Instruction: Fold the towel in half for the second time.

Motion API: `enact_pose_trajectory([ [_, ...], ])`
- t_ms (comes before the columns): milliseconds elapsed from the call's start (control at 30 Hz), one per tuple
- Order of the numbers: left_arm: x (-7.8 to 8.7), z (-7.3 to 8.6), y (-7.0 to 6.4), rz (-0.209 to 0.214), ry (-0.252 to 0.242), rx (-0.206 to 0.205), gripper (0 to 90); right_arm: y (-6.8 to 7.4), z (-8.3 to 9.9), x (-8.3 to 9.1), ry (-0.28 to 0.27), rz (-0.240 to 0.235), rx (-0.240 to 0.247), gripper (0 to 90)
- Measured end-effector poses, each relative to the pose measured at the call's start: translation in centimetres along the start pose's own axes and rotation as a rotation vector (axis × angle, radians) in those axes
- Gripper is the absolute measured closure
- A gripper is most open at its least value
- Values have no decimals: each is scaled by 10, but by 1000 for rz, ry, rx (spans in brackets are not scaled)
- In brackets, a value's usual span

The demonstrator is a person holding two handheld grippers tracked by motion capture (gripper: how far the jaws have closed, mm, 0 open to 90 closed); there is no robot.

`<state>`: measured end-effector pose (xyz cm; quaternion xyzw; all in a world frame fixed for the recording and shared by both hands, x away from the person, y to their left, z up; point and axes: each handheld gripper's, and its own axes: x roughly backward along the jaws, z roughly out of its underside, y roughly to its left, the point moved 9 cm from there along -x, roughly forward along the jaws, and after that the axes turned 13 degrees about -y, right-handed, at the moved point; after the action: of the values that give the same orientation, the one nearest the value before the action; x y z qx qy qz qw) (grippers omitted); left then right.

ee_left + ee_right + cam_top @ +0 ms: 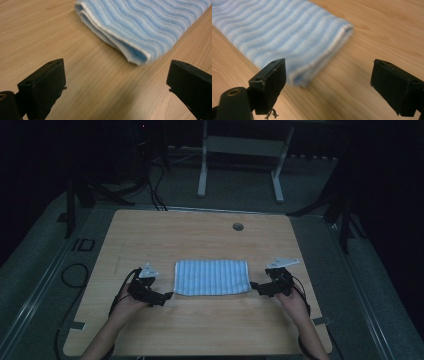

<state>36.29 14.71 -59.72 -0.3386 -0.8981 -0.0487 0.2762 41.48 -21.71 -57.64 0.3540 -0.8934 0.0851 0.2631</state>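
Grippers flanking a folded towel (212, 277) on the bench (200, 330).
Left gripper (168, 296) and right gripper (254, 286) rest low at its near corners, jaws wide apart, holding nothing.

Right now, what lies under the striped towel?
The folded towel lies flat on the wooden table; its edges show layers of cloth. Anything between the layers or beneath is covered.

The light wooden rectangular surface (200, 320) has a small round grey cable hole (238, 226) near its far edge. Beyond it, a white metal two-legged frame (202, 170) stands on the grey carpeted floor (240, 190). Black cables (157, 190) trail across that floor at the far left.
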Motion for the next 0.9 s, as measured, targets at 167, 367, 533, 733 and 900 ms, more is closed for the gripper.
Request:
enact_pose_trajectory([
  [167,9,11,6,-13,0,10,24,-19,20,14,-10,39,-54,125],
  [367,22,17,18,-43,-38,42,24,-38,37,31,-35,118,-65,125],
  [533,29,29,27,-68,-32,72,24,-53,44,43,-46,172,-88,124],
  [733,38,42,38,-110,-40,125,24,-70,54,53,-69,290,-90,118],
  [900,47,45,46,-161,-82,158,24,-79,66,61,-65,349,-146,118],
])
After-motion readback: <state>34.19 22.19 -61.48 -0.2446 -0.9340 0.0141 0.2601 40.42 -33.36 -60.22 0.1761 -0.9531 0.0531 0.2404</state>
